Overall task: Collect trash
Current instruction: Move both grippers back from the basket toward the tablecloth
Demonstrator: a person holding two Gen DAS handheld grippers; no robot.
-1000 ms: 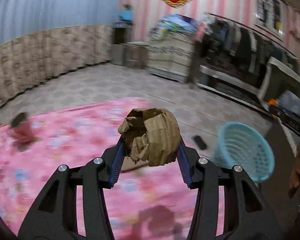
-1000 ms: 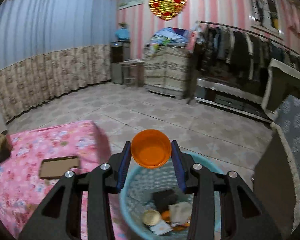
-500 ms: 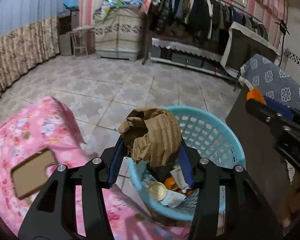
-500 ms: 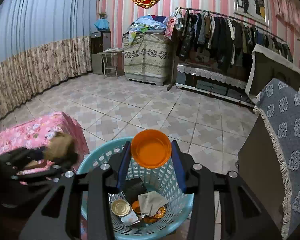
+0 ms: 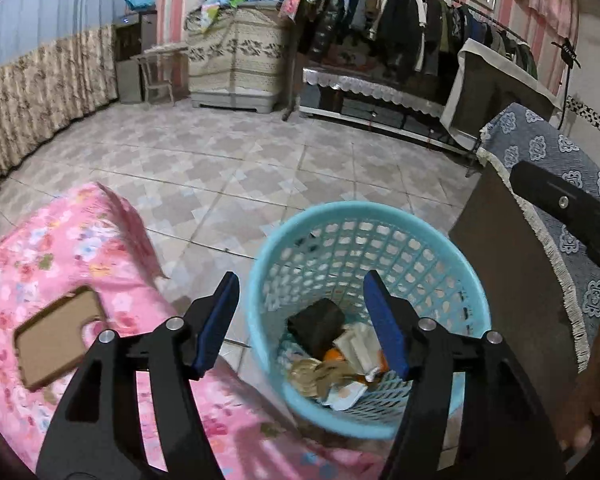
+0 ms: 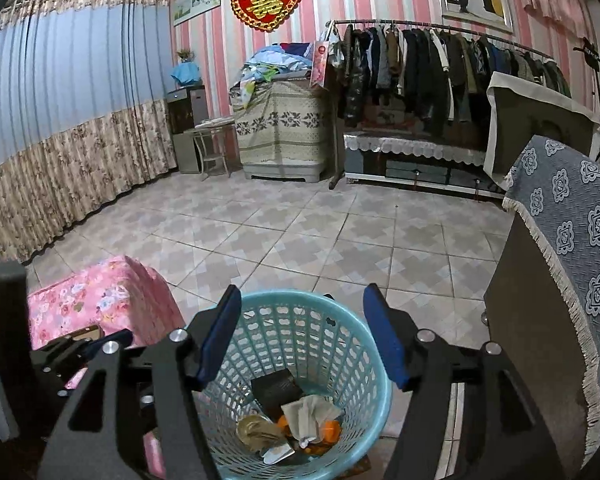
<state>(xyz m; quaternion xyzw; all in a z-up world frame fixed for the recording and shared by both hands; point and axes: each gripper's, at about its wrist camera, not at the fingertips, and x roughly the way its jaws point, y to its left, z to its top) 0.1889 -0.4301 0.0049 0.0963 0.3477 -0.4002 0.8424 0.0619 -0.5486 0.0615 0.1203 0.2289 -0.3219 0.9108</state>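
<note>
Crumpled brown paper, tissue, an orange piece and a black box lie heaped in the blue basket on the floor beside the pink bed. Above it, left gripper and right gripper jaws are opening, empty.

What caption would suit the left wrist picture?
Left tongs opening, nothing between them, above a blue basket of trash beside a pink bedspread.

Light-blue lattice basket upright on tiles beside pink bed, crumpled trash heaped at its bottom
</note>
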